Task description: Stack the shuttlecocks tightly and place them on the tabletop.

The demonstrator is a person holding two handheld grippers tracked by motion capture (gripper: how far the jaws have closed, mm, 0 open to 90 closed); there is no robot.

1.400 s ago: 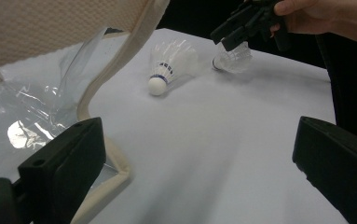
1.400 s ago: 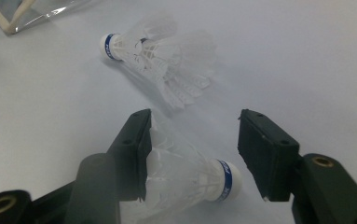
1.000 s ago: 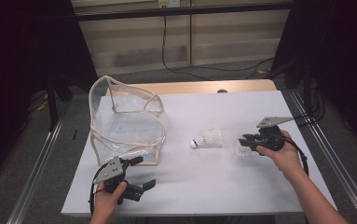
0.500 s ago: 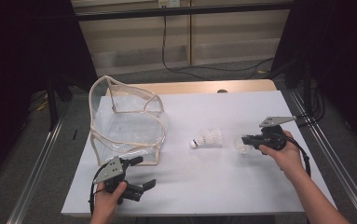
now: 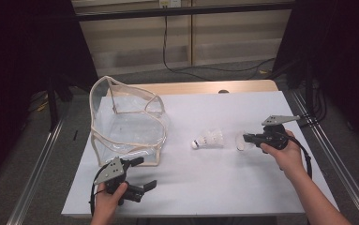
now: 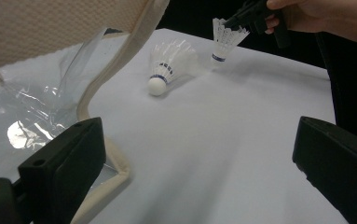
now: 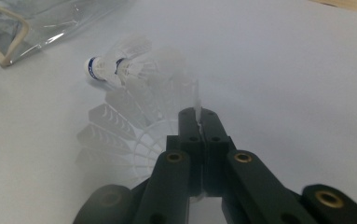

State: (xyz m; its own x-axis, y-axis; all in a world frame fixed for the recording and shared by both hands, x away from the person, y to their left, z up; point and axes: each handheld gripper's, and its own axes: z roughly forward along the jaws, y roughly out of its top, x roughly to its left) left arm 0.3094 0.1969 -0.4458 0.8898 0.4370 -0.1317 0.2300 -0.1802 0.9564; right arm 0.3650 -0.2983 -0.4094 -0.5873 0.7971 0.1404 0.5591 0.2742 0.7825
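We pinch the feather rim of one shuttlecock (image 5: 243, 142) in the closed jaws of our right gripper (image 5: 248, 138), just right of the other shuttlecock (image 5: 209, 138), our left gripper (image 5: 142, 174) waits open, and next we probably lift it toward the clear bag (image 5: 125, 124).

This looks like a lab or test room set up for recording, not a home. A plain white rectangular surface (image 5: 224, 178) stands alone on grey carpeted floor (image 5: 50, 159), with metal rails (image 5: 34, 168) running along the floor on its left and right. Black curtains (image 5: 22, 51) hang on both sides, closing the space off. At the far end a pale panelled wall (image 5: 224, 35) carries a socket, and a black cable (image 5: 168, 47) drops from it and trails across the floor.
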